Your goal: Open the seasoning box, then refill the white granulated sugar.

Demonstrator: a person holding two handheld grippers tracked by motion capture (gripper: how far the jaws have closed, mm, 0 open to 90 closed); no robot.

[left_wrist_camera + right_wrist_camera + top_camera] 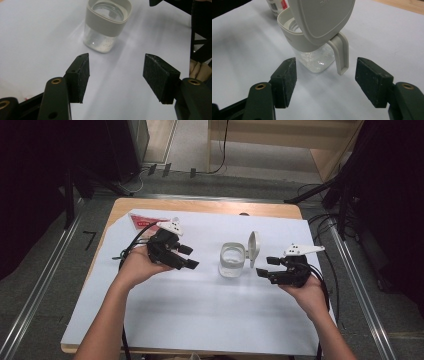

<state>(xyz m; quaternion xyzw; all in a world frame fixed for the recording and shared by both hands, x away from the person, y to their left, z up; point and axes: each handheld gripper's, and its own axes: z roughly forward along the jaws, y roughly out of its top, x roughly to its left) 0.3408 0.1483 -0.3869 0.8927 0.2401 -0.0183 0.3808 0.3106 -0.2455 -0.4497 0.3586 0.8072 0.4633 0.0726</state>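
Both tongs empty, jaws apart: left gripper [186, 257] and right gripper [266, 268] flank the jar [232, 260] mid-table on the white sheet [200, 305]. Lid [254, 248] already flipped up, hinged. Latch [341, 56] hangs loose. Looks like opening's done; filling or closing remains.

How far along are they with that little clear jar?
Done: the grey hinged lid of the clear square jar stands flipped open. In hand: nothing; the left tool and right tool sit open beside it. Left: whatever follows, perhaps filling or closing.
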